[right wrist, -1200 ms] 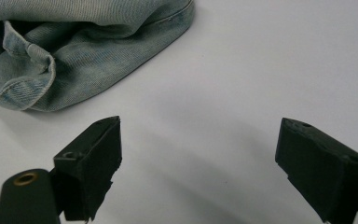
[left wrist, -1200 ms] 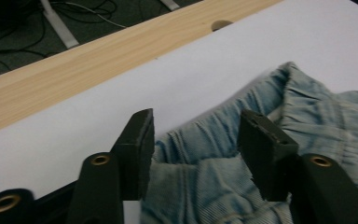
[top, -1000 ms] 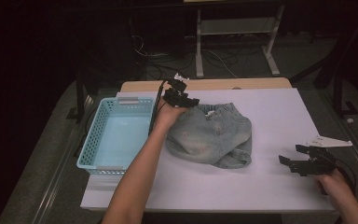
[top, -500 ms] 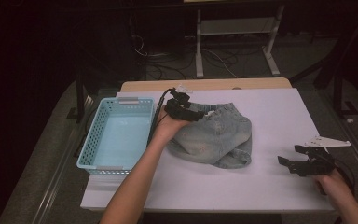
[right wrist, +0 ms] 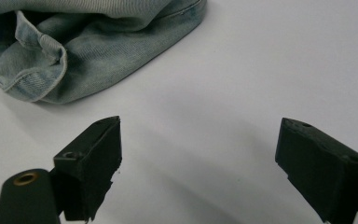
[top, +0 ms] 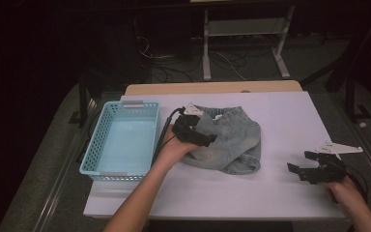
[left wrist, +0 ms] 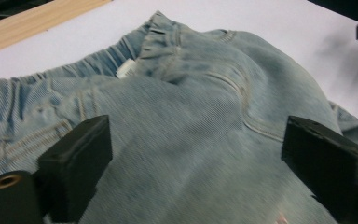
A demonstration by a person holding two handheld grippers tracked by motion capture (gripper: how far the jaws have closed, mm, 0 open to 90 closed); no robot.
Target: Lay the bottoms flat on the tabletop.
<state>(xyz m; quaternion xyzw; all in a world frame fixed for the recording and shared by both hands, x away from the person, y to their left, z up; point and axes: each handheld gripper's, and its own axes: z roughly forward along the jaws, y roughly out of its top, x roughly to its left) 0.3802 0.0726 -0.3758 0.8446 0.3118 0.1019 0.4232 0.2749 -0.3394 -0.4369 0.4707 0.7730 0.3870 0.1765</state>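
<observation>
The left gripper [top: 207, 139], jaws just opened wide, hovers over the folded jeans [top: 232, 140]; the right gripper [top: 305, 162] gapes empty, well apart from the jeans.

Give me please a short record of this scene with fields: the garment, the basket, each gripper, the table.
garment: folded light-blue denim shorts, lying on the table, waistband toward the far edge
basket: light-blue plastic basket, left of the shorts, nothing visible inside
left gripper: left gripper above the shorts' left part; jaws have just been opening, wide apart, pads not pressing the fabric
right gripper: right gripper open, over bare table right of the shorts, holding nothing
table: white table, wooden strip along the far edge
</observation>
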